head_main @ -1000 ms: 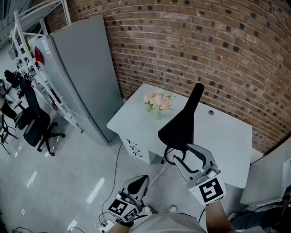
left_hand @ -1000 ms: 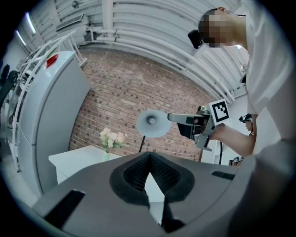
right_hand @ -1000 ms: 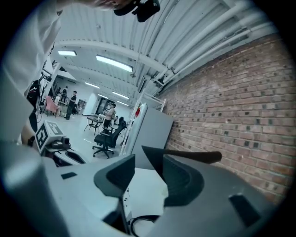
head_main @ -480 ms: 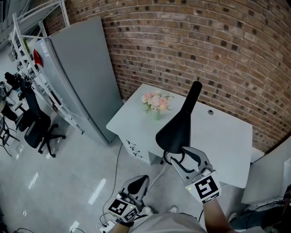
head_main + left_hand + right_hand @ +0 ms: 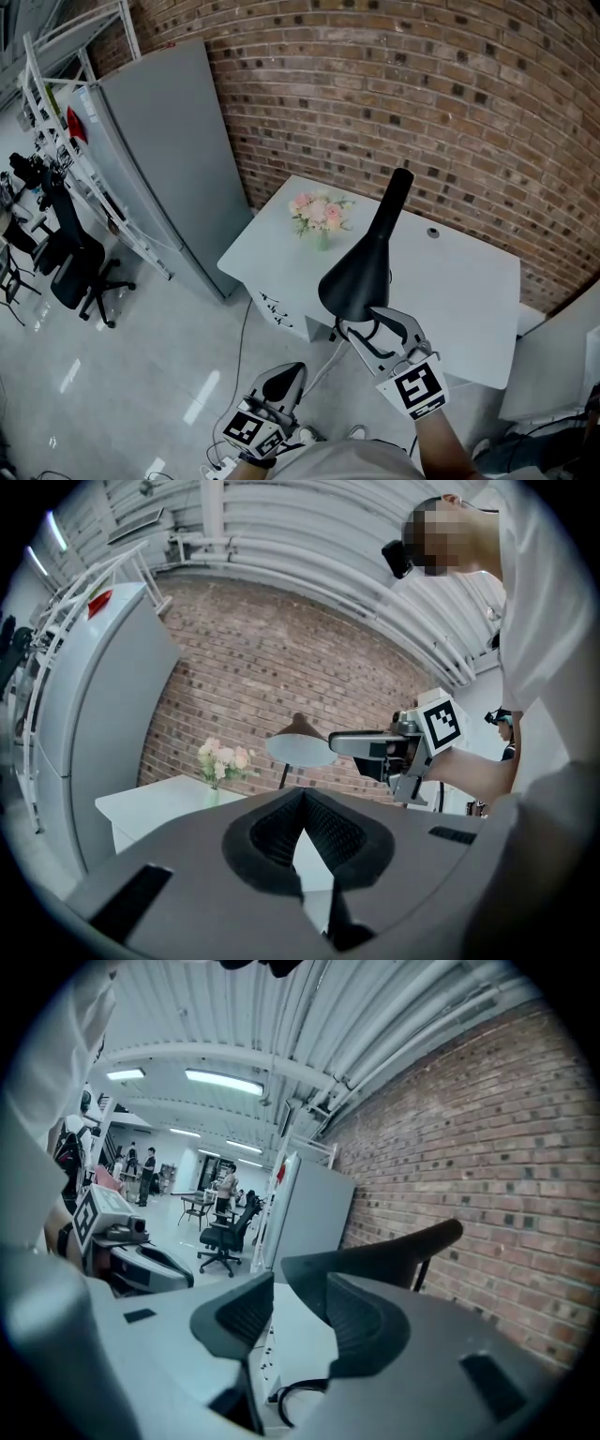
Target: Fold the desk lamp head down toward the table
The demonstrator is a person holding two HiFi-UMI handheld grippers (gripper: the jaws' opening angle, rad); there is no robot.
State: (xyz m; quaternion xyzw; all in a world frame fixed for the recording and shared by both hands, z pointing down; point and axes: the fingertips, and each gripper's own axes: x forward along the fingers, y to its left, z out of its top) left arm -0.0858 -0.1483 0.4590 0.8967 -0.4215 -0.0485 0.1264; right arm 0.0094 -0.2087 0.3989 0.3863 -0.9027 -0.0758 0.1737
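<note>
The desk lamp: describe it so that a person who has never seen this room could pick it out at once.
Find the brick wall; a white table stands against it. On that table, beside a small vase of pink flowers, rises the desk lamp. It is the one tall black thing there, its wide shade narrowing to a slim neck.
</note>
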